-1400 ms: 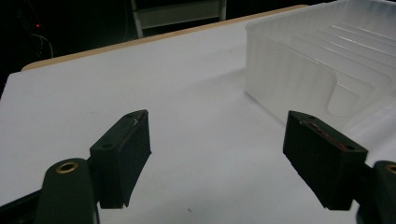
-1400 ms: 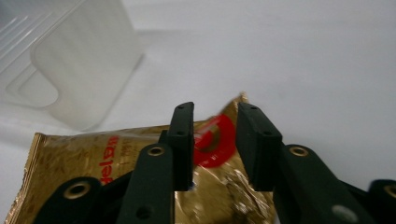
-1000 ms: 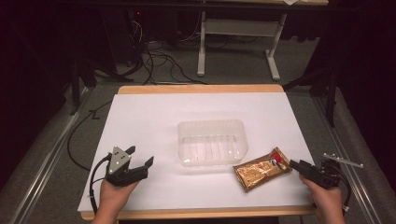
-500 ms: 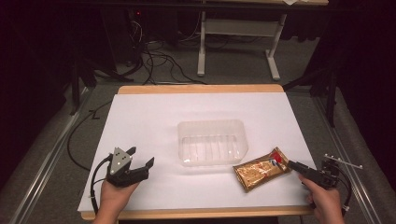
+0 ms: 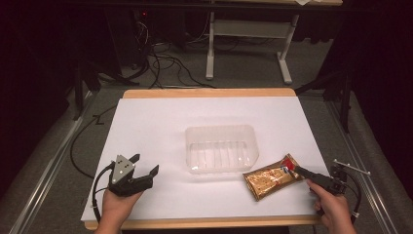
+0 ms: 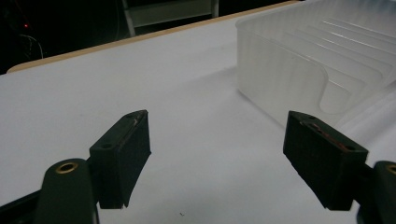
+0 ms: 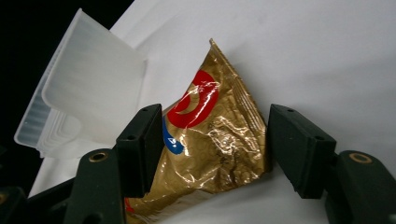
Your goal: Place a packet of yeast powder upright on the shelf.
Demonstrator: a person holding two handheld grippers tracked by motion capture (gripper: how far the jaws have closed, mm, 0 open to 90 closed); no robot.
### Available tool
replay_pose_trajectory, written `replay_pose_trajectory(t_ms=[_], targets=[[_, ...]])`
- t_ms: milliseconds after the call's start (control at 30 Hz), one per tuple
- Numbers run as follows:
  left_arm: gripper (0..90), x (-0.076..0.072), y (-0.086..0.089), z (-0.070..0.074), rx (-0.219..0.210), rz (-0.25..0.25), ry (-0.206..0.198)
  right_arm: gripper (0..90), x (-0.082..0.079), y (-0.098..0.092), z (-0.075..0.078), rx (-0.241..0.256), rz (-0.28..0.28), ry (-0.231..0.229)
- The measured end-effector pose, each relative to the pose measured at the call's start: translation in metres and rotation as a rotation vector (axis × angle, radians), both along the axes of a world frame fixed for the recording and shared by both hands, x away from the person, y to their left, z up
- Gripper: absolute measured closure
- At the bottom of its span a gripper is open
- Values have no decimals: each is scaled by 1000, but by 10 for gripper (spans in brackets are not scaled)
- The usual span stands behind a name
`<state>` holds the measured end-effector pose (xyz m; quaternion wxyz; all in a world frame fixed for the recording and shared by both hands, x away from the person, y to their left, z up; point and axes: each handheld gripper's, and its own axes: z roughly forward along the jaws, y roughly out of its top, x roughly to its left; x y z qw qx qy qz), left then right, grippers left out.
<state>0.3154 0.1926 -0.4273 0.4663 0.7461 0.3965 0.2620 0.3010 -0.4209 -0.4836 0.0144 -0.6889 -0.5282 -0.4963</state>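
The right gripper (image 7: 210, 149) is straddling the gold snack packet's (image 7: 210, 135) end beside the clear plastic tray (image 5: 220, 148), jaws wide; closing squarely across the crimp should grip best. The left gripper (image 6: 224, 149) is idling, jaws wide.

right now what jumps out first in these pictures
The shiny gold snack packet with its red mark, lying on the white table near the right front edge, between the open jaws of the right hand-held gripper. Beside it, mid-table, sits an empty clear plastic tray.
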Motion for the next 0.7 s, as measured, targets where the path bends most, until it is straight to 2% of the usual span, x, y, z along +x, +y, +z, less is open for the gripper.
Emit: replay_pose_trajectory(t_ms=[167, 233, 333, 533, 700], targets=[[234, -1, -1, -1, 7, 2, 1, 403, 4, 1, -5, 77, 17, -1], [234, -2, -1, -1, 7, 3, 3, 426, 6, 2, -7, 113, 42, 6], [234, -2, 0, -1, 8, 6, 6, 460, 9, 6, -9, 139, 71, 15], [234, -4, 2, -1, 9, 8, 4, 535, 14, 16, -8, 97, 98, 28], [234, -4, 3, -1, 11, 9, 4, 643, 15, 19, -5, 63, 102, -1]])
